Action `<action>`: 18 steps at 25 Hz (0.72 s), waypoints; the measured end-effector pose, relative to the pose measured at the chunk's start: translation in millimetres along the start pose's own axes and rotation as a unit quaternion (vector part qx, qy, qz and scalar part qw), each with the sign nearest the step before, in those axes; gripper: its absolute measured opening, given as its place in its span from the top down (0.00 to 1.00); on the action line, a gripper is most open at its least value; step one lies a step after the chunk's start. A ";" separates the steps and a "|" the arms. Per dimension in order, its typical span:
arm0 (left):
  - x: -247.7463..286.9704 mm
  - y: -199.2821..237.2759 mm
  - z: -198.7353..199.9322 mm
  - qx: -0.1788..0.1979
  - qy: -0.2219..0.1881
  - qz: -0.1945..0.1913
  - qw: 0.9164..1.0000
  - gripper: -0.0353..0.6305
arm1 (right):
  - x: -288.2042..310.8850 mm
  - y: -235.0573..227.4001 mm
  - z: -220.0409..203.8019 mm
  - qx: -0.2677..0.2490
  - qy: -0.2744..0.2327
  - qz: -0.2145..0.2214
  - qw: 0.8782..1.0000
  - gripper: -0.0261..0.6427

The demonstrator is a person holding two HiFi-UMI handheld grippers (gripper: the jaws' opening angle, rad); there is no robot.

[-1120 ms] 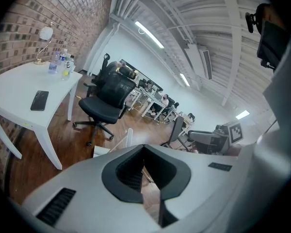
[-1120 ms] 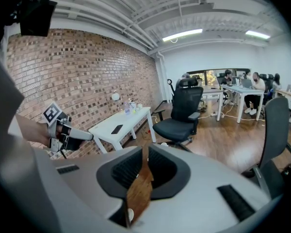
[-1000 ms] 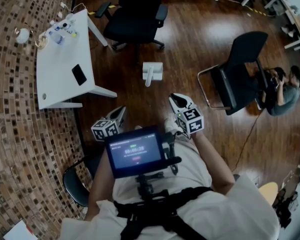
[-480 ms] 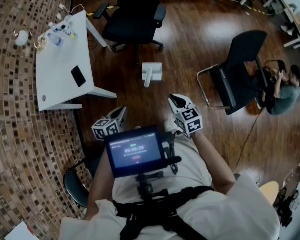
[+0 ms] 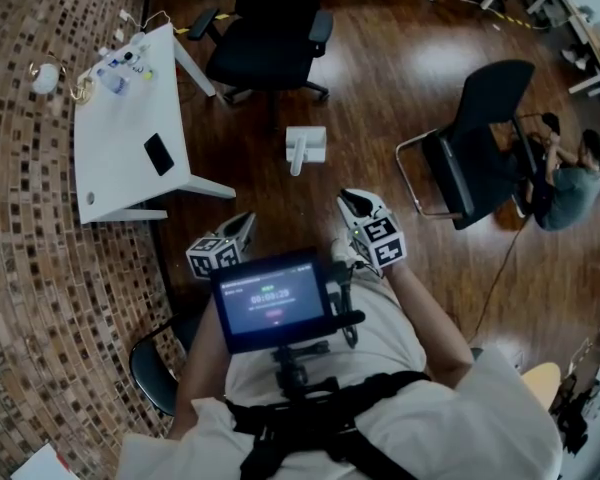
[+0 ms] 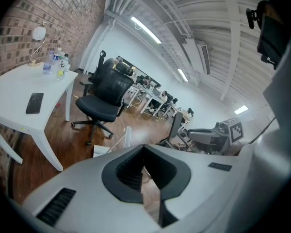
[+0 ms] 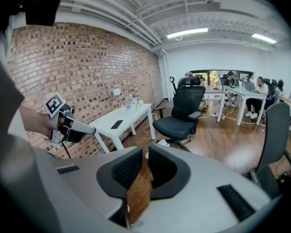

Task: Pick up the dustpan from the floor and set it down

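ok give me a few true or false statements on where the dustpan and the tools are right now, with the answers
1. The dustpan lies on the wood floor, held by nothing. True.
2. The left tool touches the dustpan. False: it is held close to the person's body, well apart from the dustpan.
3. The left tool and the right tool both have their jaws together with nothing between them. True.
4. The phone lies on the floor. False: it lies on the white table.
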State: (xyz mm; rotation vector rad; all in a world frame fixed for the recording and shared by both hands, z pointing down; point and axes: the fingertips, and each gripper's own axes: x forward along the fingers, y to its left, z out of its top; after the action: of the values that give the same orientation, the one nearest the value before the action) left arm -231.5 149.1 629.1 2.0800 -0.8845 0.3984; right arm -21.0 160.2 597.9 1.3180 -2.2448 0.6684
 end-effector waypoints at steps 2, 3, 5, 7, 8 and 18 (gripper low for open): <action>0.2 -0.2 0.2 0.001 -0.001 0.000 1.000 0.94 | -0.7 -0.4 0.1 0.001 -0.002 0.000 1.000 0.89; 0.1 -1.1 0.4 0.002 -0.001 0.000 1.000 0.94 | -1.3 -0.5 0.1 0.000 -0.003 0.000 1.000 0.89; 0.0 -4.1 0.6 0.001 -0.001 -0.002 1.000 0.94 | -2.9 -0.8 -0.7 -0.007 -0.001 -0.003 1.000 0.89; -1.3 -6.2 0.0 0.002 -0.001 -0.001 1.000 0.94 | -5.4 -0.6 -1.9 -0.028 0.003 -0.011 1.000 0.89; -2.3 -6.9 -0.6 0.002 -0.001 0.000 1.000 0.94 | -6.9 0.1 -2.5 -0.036 0.004 -0.014 0.999 0.89; -7.8 2.6 -6.9 -0.010 -0.001 0.007 1.000 0.94 | -1.0 9.1 -6.2 -0.037 0.011 0.000 0.999 0.89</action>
State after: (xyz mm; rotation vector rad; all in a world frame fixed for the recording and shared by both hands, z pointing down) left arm -238.7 157.0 630.6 2.0585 -0.9015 0.3929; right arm -27.8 168.5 600.5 1.2683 -2.2313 0.5905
